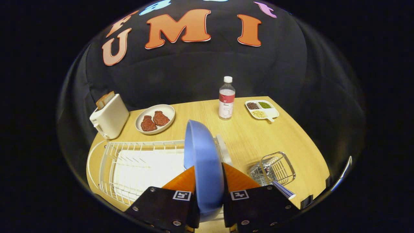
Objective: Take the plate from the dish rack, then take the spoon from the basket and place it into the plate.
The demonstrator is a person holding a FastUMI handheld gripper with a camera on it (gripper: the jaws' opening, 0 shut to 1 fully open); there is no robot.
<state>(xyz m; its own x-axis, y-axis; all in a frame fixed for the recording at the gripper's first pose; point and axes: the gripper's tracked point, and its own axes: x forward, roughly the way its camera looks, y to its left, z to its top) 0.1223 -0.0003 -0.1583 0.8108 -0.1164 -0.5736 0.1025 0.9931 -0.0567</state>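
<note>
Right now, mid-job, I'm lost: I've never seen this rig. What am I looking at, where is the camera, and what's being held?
You are looking through a fisheye camera mounted on handheld tongs, facing forward along their two fingers. Both fingers press on a blue plate, held on edge above the white dish rack. Beside the fingers, a wire basket holds a spoon with a checked handle. Farther back on the wooden table stand a toaster with bread, a plate with two pieces of meat, a water bottle and a divided tray of beans.
</note>
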